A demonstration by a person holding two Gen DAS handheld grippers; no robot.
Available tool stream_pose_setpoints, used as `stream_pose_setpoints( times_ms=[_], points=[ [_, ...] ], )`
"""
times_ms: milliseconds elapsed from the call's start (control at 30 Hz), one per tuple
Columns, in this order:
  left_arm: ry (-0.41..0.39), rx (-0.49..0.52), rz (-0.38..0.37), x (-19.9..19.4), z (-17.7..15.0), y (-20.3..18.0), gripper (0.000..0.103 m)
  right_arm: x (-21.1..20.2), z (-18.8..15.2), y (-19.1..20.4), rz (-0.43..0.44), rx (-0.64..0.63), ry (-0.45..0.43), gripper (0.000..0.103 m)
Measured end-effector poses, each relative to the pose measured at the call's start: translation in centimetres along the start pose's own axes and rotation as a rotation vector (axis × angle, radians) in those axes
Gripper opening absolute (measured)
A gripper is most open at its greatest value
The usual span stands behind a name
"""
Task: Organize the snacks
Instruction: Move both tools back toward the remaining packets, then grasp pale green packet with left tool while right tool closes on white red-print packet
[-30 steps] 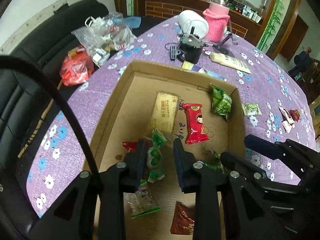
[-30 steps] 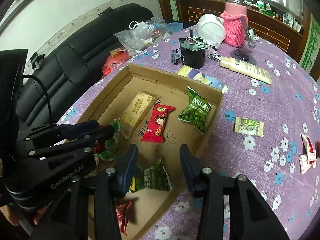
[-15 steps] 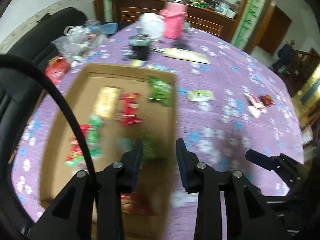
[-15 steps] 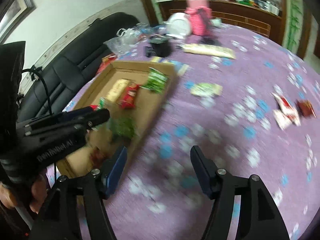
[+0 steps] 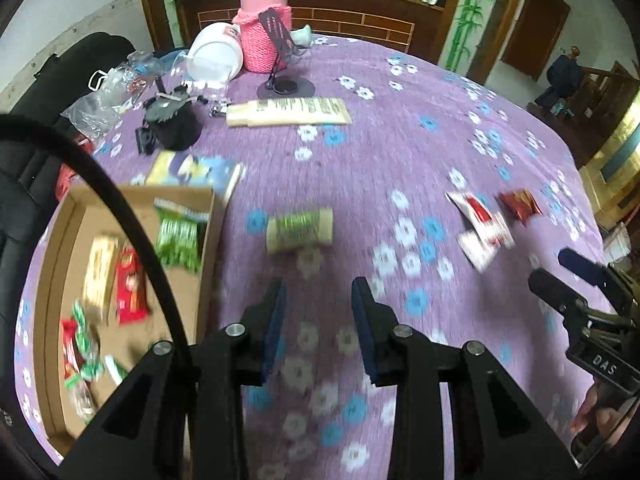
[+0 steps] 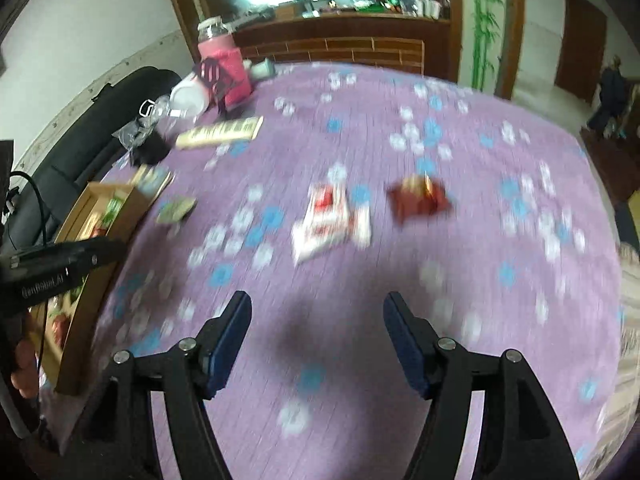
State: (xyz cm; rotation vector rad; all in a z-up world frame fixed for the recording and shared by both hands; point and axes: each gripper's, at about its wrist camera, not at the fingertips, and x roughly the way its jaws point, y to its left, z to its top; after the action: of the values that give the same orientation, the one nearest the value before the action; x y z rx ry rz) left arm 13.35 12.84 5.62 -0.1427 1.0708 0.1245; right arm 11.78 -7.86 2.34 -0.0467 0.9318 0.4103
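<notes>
My left gripper hovers over the purple flowered tablecloth, open by a narrow gap with nothing between its fingers. A green-and-cream snack packet lies just beyond it. The cardboard box with several snacks inside sits at its left. My right gripper is further right, its jaws opening wide and empty. Ahead of it lie white-and-red packets and a dark red packet. In the right wrist view the green packet and the box are blurred at the left.
At the table's far side stand a pink knitted jar, a white tub, a phone stand, a cream tube and a black round object. A blue-yellow packet lies behind the box. A black sofa is left.
Both grippers have swung right, from above the box to over the open tablecloth. The right jaws have widened. The box has slid to the left of both views.
</notes>
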Motion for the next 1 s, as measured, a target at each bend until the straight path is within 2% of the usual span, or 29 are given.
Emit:
stream_pose_setpoints(
  times_ms=[200, 233, 367, 400, 500, 533, 600, 700, 800, 867, 967, 1000],
  points=[
    [-0.009, -0.087, 0.005, 0.6, 4.5, 1.6, 0.035, 5.6, 4.5, 0.4, -0.022, -0.058, 0.04, 0.073],
    [-0.009, -0.093, -0.001, 0.6, 5.0, 1.7, 0.035, 6.8, 4.8, 0.5, -0.02, -0.068, 0.076, 0.073],
    [0.014, -0.105, -0.022, 0.8, 7.2, 2.2, 0.036, 10.8, 5.7, 1.2, -0.101, -0.131, 0.178, 0.072],
    [0.021, -0.111, -0.03, 1.0, 7.6, 2.3, 0.036, 11.2, 5.6, 1.2, -0.099, -0.136, 0.187, 0.064],
    [0.069, -0.125, -0.067, 2.5, 8.5, 2.0, 0.038, 10.9, 5.4, 1.2, -0.083, -0.152, 0.172, 0.049],
    [0.086, -0.104, -0.07, 3.0, 8.7, 1.5, 0.038, 10.6, 5.2, 1.0, -0.08, -0.157, 0.172, 0.043],
    [0.101, -0.044, -0.063, 3.9, 8.9, 0.8, 0.038, 9.9, 4.5, 0.3, -0.058, -0.153, 0.174, 0.037],
    [0.157, 0.065, -0.032, 5.7, 9.2, 0.1, 0.038, 8.5, 2.8, -0.8, -0.041, -0.157, 0.179, 0.037],
    [0.208, 0.123, 0.015, 7.7, 9.4, 0.5, 0.038, 7.1, 1.1, -2.2, -0.034, -0.15, 0.18, 0.037],
    [0.262, 0.127, 0.004, 9.0, 9.2, 0.9, 0.038, 6.5, 0.6, -2.7, -0.03, -0.128, 0.18, 0.037],
    [0.308, 0.134, -0.04, 10.1, 8.4, 0.6, 0.038, 6.2, 0.4, -3.3, -0.018, -0.102, 0.18, 0.037],
    [0.319, 0.142, -0.033, 10.4, 7.9, 0.4, 0.037, 6.1, 0.3, -3.4, -0.018, -0.102, 0.181, 0.037]
  ],
)
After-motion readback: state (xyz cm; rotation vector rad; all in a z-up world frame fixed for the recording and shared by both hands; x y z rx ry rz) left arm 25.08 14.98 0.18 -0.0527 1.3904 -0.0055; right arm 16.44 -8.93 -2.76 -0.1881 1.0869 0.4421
